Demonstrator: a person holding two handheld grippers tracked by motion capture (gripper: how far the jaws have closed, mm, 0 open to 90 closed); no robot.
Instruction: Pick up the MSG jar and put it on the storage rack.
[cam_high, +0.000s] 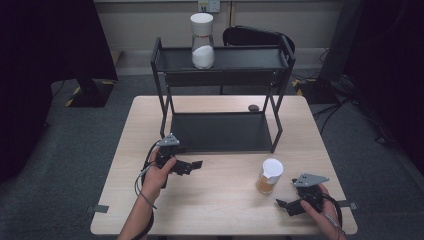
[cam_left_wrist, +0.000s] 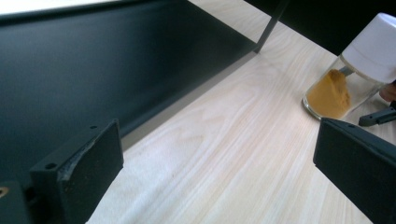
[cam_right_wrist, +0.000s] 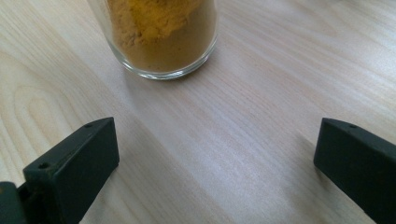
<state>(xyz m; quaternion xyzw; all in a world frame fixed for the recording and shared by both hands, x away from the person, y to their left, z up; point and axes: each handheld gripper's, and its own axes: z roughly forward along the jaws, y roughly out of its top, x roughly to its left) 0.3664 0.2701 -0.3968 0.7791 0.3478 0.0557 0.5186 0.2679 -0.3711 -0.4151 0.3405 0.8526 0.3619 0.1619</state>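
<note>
A glass jar (cam_high: 269, 176) with a white lid and orange powder stands on the wooden table (cam_high: 220, 210), front right. My right gripper (cam_high: 284, 204) is open just to its right and nearer me; in the right gripper view the jar's base (cam_right_wrist: 161, 42) sits a short way beyond the spread jaws (cam_right_wrist: 215, 158). My left gripper (cam_high: 194, 166) is open in front of the black rack's lower shelf (cam_high: 220, 131). It points toward the jar (cam_left_wrist: 348, 79), with bare table between its jaws (cam_left_wrist: 219, 163). A second white-lidded jar (cam_high: 202, 42) with white powder stands on the rack's top shelf.
The black two-tier rack (cam_high: 160, 85) takes up the table's middle and back. A small dark object (cam_high: 253, 107) lies behind it on the table. A dark chair (cam_high: 255, 35) stands beyond the table. The lower shelf (cam_left_wrist: 93, 60) lies to the left of my left gripper.
</note>
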